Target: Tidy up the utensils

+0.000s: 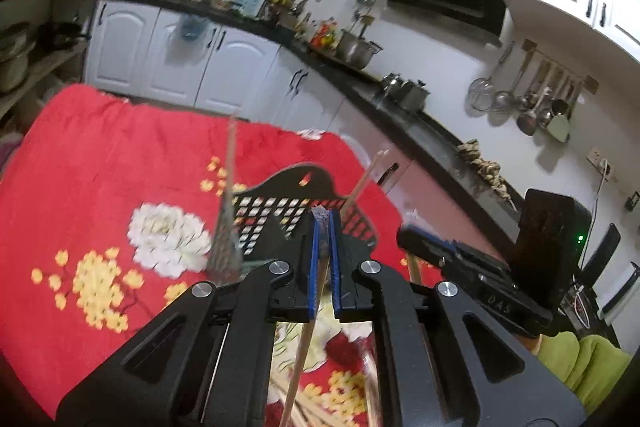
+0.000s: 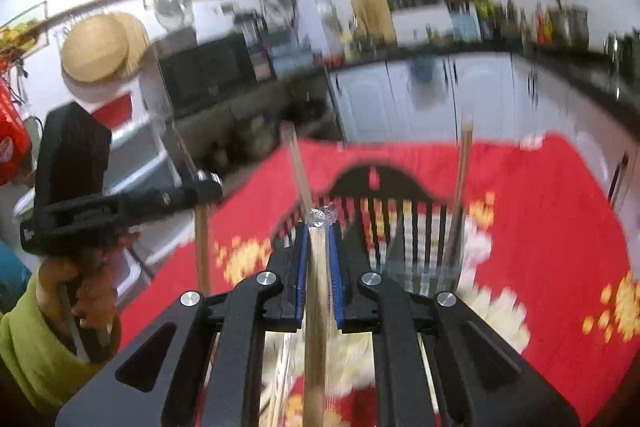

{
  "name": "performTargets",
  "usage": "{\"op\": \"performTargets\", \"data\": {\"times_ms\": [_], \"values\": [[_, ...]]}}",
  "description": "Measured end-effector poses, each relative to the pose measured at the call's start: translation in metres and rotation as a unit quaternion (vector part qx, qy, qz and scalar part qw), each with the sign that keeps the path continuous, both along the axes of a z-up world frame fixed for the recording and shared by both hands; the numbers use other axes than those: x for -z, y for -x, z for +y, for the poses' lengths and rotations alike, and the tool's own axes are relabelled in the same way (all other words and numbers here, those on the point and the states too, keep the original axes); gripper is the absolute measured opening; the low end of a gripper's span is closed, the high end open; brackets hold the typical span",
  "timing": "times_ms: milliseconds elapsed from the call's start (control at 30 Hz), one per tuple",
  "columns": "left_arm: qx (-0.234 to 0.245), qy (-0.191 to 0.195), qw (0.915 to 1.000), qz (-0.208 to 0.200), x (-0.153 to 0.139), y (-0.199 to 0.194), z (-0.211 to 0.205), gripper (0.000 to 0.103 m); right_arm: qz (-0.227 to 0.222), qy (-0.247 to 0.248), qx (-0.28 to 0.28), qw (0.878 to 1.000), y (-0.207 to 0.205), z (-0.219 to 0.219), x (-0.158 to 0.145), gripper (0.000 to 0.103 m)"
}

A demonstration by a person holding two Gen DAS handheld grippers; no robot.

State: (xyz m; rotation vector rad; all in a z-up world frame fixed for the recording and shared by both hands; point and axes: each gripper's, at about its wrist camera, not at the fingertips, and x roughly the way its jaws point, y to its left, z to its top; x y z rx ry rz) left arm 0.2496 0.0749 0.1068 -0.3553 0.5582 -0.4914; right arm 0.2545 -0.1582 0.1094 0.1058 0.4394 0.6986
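While both hands are raised above the red flowered cloth (image 1: 100,155) that covers the worktop, each pair of tongs points forward and somewhat downward toward a black slotted utensil holder (image 1: 304,199). Nearest in the left wrist view, the left tongs (image 1: 325,223) have their blue pads nearly together, pinched on a thin wooden chopstick (image 1: 308,343) that runs from between the pads back down under the frame. Nearest in the right wrist view, the right tongs (image 2: 320,223) stand narrow as well, clamped on a pale wooden stick (image 2: 316,307) with a scrap of clear wrapping bunched at the tips. A hand in a yellow-green sleeve (image 2: 76,291) grips the handle of the left tongs at the left edge of the right wrist view, and the other green sleeve (image 1: 584,363) shows at the lower right of the left wrist view. Beyond the tips, the utensil holder sits on the cloth, its arched back plate upright. Sticks rise around it: whether they stand inside it or hang from the tongs cannot be told through the blur. Farther off, white cabinets (image 1: 180,59) run under a dark kitchen counter (image 1: 400,103) crowded with pots and jars.
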Motion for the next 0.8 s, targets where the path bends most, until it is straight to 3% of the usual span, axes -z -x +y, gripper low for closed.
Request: {"op": "performTargets", "data": {"times_ms": [167,400,800], "values": [[0.011,-0.005,0.9997,-0.020,-0.020,-0.006,-0.015,0.003,-0.065,-0.012,0.045,0.997,-0.014,0.002,-0.023,0.011],[0.015,-0.017,0.9984,-0.052,-0.051,-0.023,-0.038,0.003,-0.113,-0.026,0.086,0.989,-0.051,-0.003,-0.045,0.011],[-0.038,-0.006,0.9929,-0.112,-0.089,-0.065,-0.052,0.003,-0.187,-0.039,0.168,0.967,-0.100,-0.003,-0.062,0.011]]}}
